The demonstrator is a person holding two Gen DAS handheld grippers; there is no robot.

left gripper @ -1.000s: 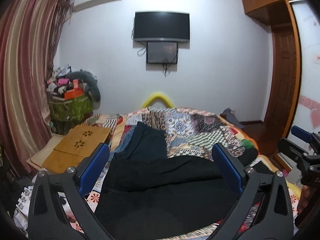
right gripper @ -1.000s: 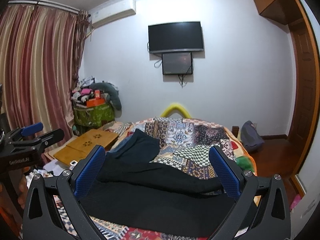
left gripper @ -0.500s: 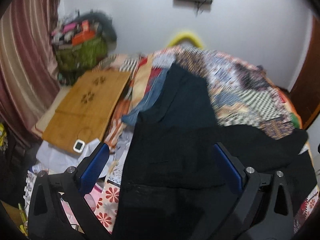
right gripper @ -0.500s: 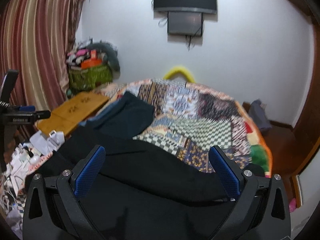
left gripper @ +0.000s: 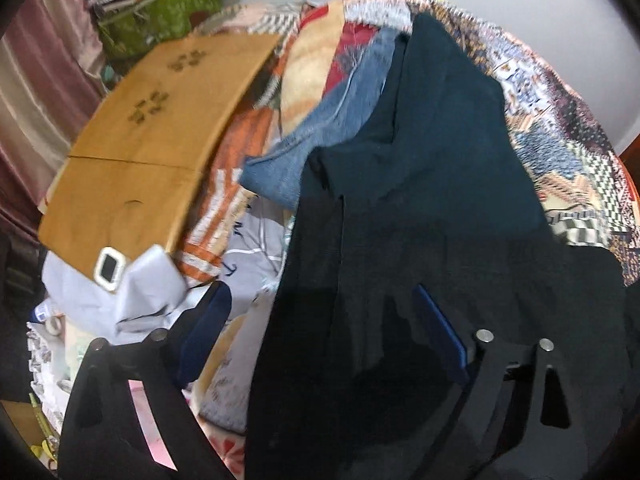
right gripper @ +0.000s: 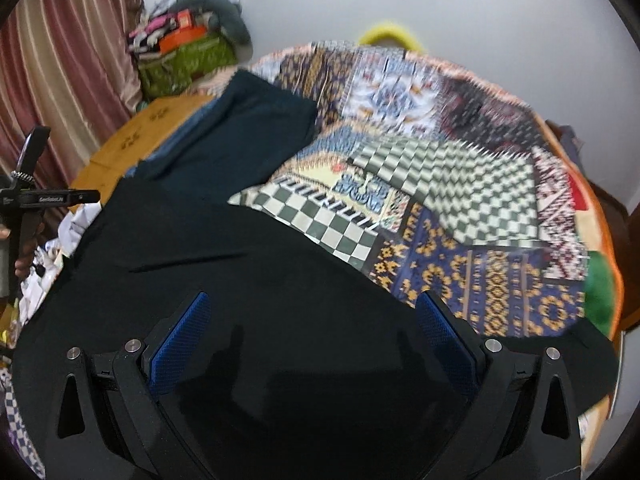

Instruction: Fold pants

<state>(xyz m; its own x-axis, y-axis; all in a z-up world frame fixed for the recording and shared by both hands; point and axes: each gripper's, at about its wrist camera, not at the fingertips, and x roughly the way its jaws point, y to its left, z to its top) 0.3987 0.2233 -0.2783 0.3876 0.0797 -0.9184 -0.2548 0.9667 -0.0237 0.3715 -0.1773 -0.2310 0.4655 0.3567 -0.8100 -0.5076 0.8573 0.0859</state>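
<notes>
Black pants [right gripper: 248, 280] lie spread across the near part of a bed with a patchwork quilt [right gripper: 460, 184]. They also fill the lower middle of the left wrist view [left gripper: 400, 280]. My left gripper [left gripper: 320, 320] is open, low over the pants' left edge, its left finger off the cloth. My right gripper [right gripper: 312, 320] is open and hovers just above the pants, both blue pads over black cloth. A dark teal garment [right gripper: 248, 128] lies beyond the pants, on top of blue jeans [left gripper: 320, 136].
A wooden folding table [left gripper: 160, 128] stands left of the bed, with a small white device [left gripper: 108, 269] and white cloth [left gripper: 140, 292] by it. A green bin of clutter [right gripper: 184, 60] sits by the curtain. The left gripper's frame [right gripper: 32, 200] shows at the right view's left edge.
Both grippers have tilted down and moved in close over the black pants. The wall and television have left both views. Both stay open.
</notes>
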